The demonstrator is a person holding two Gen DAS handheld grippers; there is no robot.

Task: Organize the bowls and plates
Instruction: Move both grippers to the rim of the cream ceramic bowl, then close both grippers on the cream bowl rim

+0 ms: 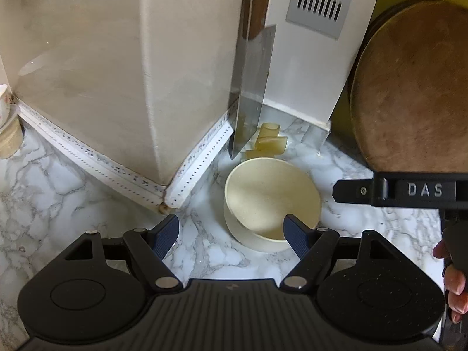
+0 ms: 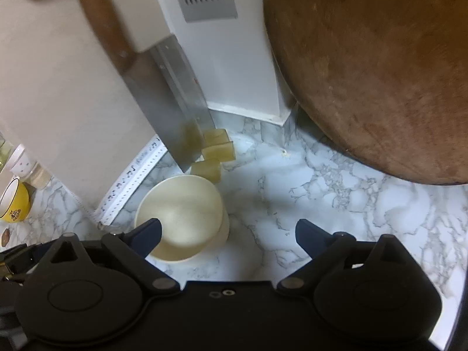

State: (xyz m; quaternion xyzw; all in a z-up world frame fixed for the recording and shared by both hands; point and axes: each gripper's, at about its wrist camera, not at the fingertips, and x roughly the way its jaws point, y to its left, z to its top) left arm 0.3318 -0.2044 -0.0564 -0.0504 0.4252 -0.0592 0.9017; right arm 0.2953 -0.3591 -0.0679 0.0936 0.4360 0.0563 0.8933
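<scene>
A cream bowl [image 1: 269,201] stands on the marble counter [image 1: 73,181] near the wall corner, its mouth tilted toward the wall. My left gripper [image 1: 232,231] is open just in front of it; the right finger overlaps the bowl's near rim, and the left finger hangs over bare counter. In the right wrist view the same bowl [image 2: 181,213] lies at the lower left. My right gripper [image 2: 229,231] is open, its left finger in front of the bowl and its right finger over bare counter. Neither gripper's pads press on the bowl.
A steel cleaver [image 2: 169,96] leans on the wall behind the bowl, with yellowish translucent blocks [image 2: 216,149] at its foot. A round wooden board [image 2: 380,73] leans at the right. A yellow bowl [image 2: 13,204] and a dotted cup [image 2: 20,161] stand far left.
</scene>
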